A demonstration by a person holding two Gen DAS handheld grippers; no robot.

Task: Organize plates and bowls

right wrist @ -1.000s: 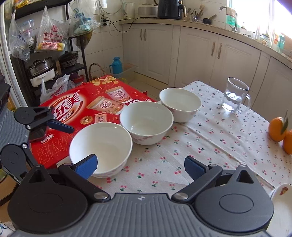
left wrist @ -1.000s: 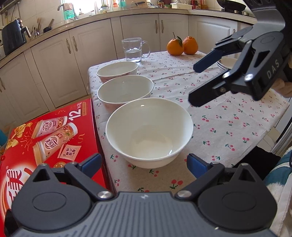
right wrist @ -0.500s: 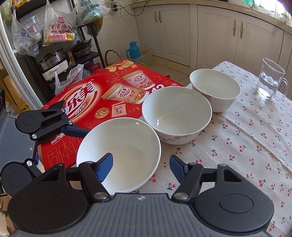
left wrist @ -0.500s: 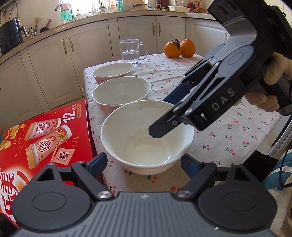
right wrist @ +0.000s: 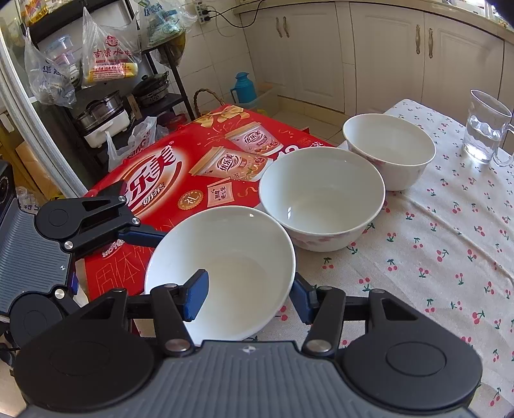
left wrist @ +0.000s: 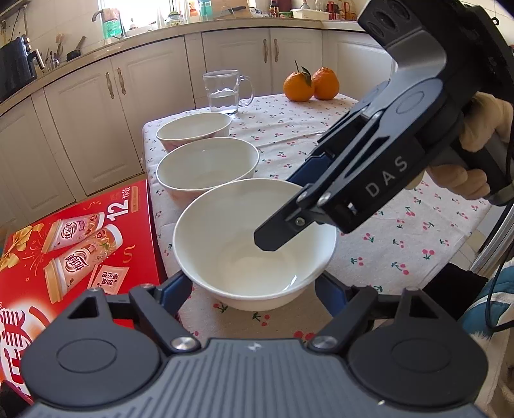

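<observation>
right hand-held gripper [right wrist: 247, 297] now straddling bowl [right wrist: 225, 270] rim (cherry-print tablecloth [right wrist: 449, 257])

Cream kitchen cabinets [left wrist: 128, 106] under a cluttered countertop [left wrist: 192, 25], white tiled wall [right wrist: 218, 54], black metal shelf rack [right wrist: 154, 80], daylight

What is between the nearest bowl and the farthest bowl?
Another white bowl, the middle bowl, sits between the nearest bowl and the farthest bowl. The right wrist view shows it.

Your right gripper [right wrist: 247, 297]: jaws straddle the nearest bowl's [right wrist: 225, 257] rim, one finger inside.
Your left gripper [right wrist: 141, 234]: touching its far side.
</observation>
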